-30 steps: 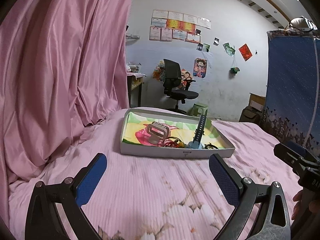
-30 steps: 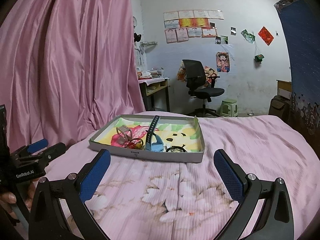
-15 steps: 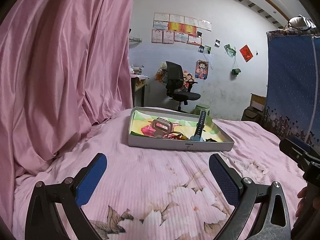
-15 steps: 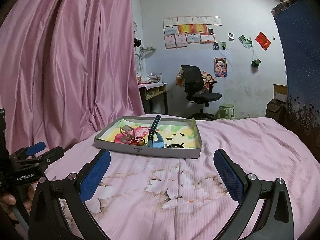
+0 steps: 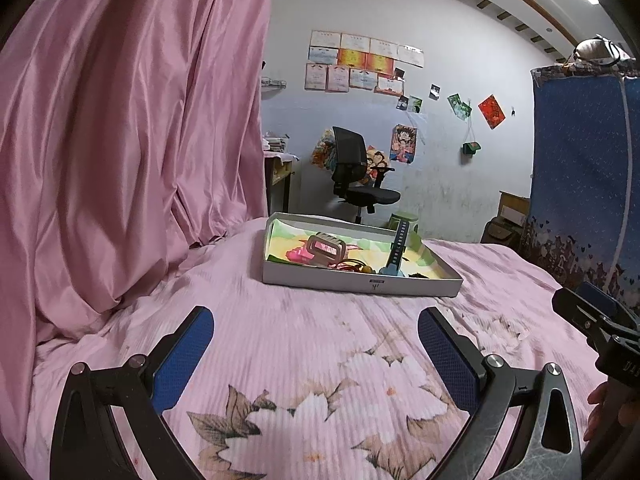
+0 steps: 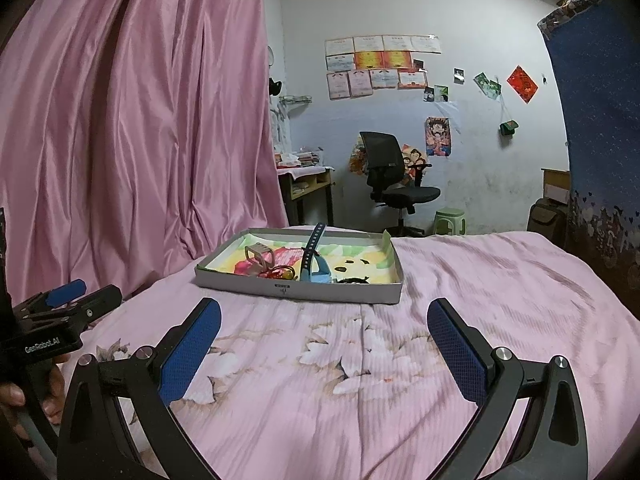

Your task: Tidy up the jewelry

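We hold our left gripper [image 5: 316, 344] and right gripper [image 6: 324, 336] spread wide and empty above the pink bedspread [image 6: 460, 280], well short of the shallow tray [image 6: 340, 294]. The soft bedding could let the tray tip or slide under a clumsy push. Inside lie a blue watch [image 6: 314, 260], strap upright, a beige watch [image 6: 259, 258] and tangled bracelets [image 6: 282, 274].

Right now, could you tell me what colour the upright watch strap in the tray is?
Dark blue watch strap, clearest in the right wrist view.
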A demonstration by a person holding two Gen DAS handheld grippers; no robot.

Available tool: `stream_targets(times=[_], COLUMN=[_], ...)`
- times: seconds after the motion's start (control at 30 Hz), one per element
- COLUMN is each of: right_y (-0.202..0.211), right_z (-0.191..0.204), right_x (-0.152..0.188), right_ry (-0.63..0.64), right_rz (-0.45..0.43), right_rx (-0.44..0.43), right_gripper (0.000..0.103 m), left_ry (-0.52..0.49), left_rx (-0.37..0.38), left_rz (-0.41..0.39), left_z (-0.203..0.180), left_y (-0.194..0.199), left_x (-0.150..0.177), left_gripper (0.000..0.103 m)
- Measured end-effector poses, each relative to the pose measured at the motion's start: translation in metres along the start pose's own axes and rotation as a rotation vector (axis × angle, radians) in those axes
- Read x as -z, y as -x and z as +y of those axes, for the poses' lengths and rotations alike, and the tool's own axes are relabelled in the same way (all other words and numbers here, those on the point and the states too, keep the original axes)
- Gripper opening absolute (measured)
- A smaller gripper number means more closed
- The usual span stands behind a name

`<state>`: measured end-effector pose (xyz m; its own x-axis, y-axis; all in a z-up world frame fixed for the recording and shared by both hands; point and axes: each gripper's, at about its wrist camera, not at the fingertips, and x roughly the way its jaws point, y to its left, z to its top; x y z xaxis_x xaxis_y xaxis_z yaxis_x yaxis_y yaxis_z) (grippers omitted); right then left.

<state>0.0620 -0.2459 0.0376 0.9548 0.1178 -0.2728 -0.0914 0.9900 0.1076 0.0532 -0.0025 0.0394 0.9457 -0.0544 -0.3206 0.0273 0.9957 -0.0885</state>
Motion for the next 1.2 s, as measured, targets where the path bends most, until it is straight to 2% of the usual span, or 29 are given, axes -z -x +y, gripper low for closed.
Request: stream_targets(times=[0.53, 1.2], right_y=[0.006, 0.004], right_z=[0.000, -0.003], right_x=[0.011, 0.023], right_ry=[0.000, 0.010], right_rz=[0.009, 0.026], right_rx=[-0.001, 0.009], right_gripper=[0.102, 0.102], left_ry=[-0.017, -0.013], left_rx=[-0.001, -0.011], left_rz=[-0.007, 0.001], left_z=[0.002, 0.003], left_y=[0.014, 0.012], left_x=[0.016, 0.022], left_gripper=[0.103, 0.103])
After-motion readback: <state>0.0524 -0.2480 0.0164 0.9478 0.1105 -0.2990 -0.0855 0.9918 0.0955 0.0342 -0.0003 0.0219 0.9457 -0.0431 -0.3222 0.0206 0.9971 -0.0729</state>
